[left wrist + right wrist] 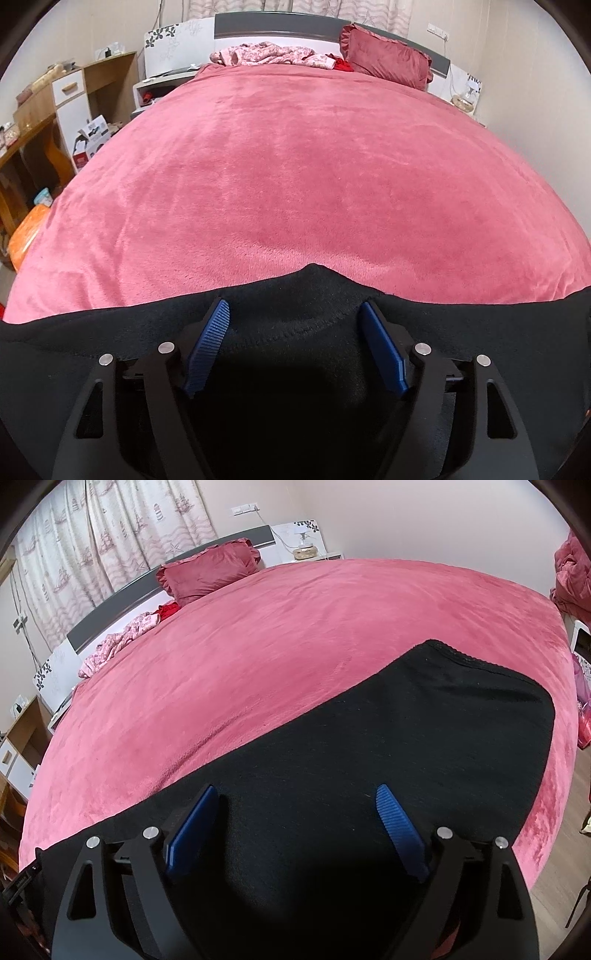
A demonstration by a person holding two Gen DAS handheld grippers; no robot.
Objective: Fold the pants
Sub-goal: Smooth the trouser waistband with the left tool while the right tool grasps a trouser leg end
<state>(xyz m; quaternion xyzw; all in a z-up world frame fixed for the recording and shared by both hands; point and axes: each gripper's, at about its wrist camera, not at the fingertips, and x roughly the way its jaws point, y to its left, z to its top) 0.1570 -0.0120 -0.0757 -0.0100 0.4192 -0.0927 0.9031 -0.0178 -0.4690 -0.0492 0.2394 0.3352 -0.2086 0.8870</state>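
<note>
Black pants (295, 295) lie flat along the near edge of a bed with a pink plush cover (295, 166). In the right wrist view the pants (424, 720) stretch away to the right, ending in a hemmed edge. My left gripper (295, 314) is open, its blue fingers (210, 339) spread just above the black cloth near a raised hump at its far edge. My right gripper (295, 797) is open too, its blue fingers (399, 823) spread over the flat cloth. Neither holds anything.
A dark red pillow (384, 55) and crumpled pink floral cloth (273, 53) lie by the headboard. A wooden desk and shelves (48, 122) with boxes stand left of the bed. A nightstand (306, 550) stands at the far corner. Wooden floor (554, 878) shows at right.
</note>
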